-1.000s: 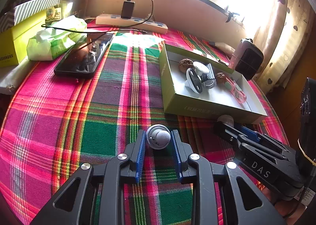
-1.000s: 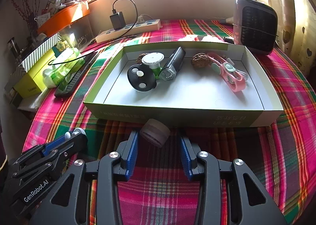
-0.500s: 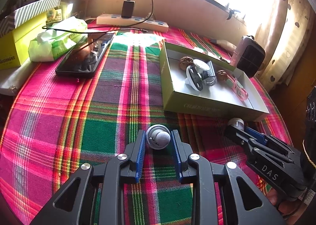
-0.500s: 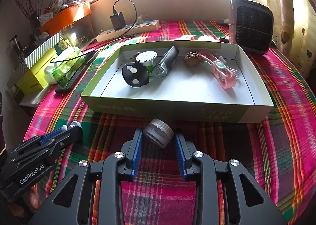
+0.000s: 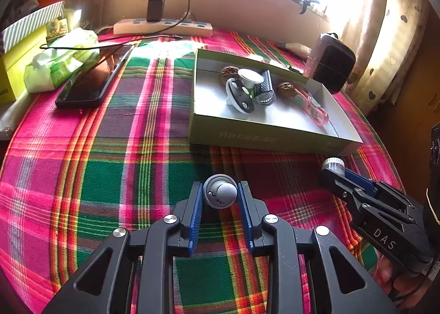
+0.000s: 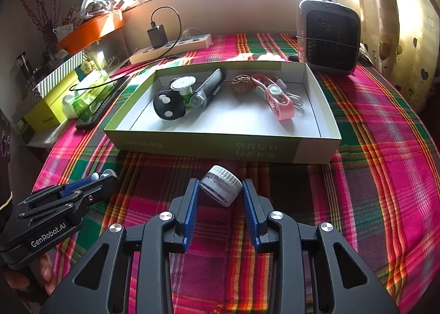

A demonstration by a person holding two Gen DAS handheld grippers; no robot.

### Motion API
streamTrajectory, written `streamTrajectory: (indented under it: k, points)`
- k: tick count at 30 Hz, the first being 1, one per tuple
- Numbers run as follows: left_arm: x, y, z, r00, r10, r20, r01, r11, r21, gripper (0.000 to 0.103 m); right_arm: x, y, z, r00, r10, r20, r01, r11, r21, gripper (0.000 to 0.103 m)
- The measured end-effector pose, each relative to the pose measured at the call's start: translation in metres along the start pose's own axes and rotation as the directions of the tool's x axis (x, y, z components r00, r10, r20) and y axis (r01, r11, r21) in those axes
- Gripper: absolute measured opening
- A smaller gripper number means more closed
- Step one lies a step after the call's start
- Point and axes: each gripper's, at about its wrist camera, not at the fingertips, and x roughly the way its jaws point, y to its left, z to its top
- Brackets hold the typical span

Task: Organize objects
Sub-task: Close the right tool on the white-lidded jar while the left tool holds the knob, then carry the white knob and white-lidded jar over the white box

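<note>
In the left wrist view my left gripper (image 5: 220, 188) is shut on a small round grey piece (image 5: 220, 195), held just above the plaid cloth. My right gripper (image 6: 220, 186) is shut on a small clear jar with a white ribbed lid (image 6: 222, 186); the jar sits tilted between the blue pads. A shallow green box (image 6: 209, 146) with a white inside lies just beyond both grippers. It holds a black disc (image 6: 168, 106), a silver tube (image 6: 207, 89), a walnut (image 6: 241, 83) and a pink clip (image 6: 277, 98). Each gripper appears in the other's view: the right gripper (image 5: 332, 166) and the left gripper (image 6: 103, 176).
A small dark heater (image 6: 328, 38) stands behind the box at the right. At the back left lie a power strip with a charger (image 6: 170, 47), a black phone (image 5: 93, 77), a tissue pack (image 5: 60, 63) and yellow boxes (image 6: 46, 113). The round table's edge (image 6: 429, 165) curves close on the right.
The right jaws narrowed onto the jar, which now shows its white lid more. Both grippers drew back a little from the box, still holding their things.
</note>
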Motion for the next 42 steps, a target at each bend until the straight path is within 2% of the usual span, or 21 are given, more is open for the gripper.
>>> streamTrajectory:
  k: [10,21,42]
  points:
    - [0.007,-0.04,0.0,1.0,-0.016,-0.019,0.018,0.997,0.07,0.024,-0.008,-0.025,-0.003,1.0,0.001,0.009,-0.001,1.0,0.03,0.033]
    - [0.016,-0.073,-0.003,0.999,-0.006,-0.035,0.011,0.991,0.136,0.024,-0.014,-0.038,-0.004,1.0,-0.005,0.012,0.005,1.0,-0.016,0.033]
    - [0.021,-0.085,-0.001,1.0,0.02,-0.024,-0.017,0.99,0.143,0.024,-0.011,-0.039,-0.004,1.0,0.02,-0.016,-0.021,0.997,-0.075,0.033]
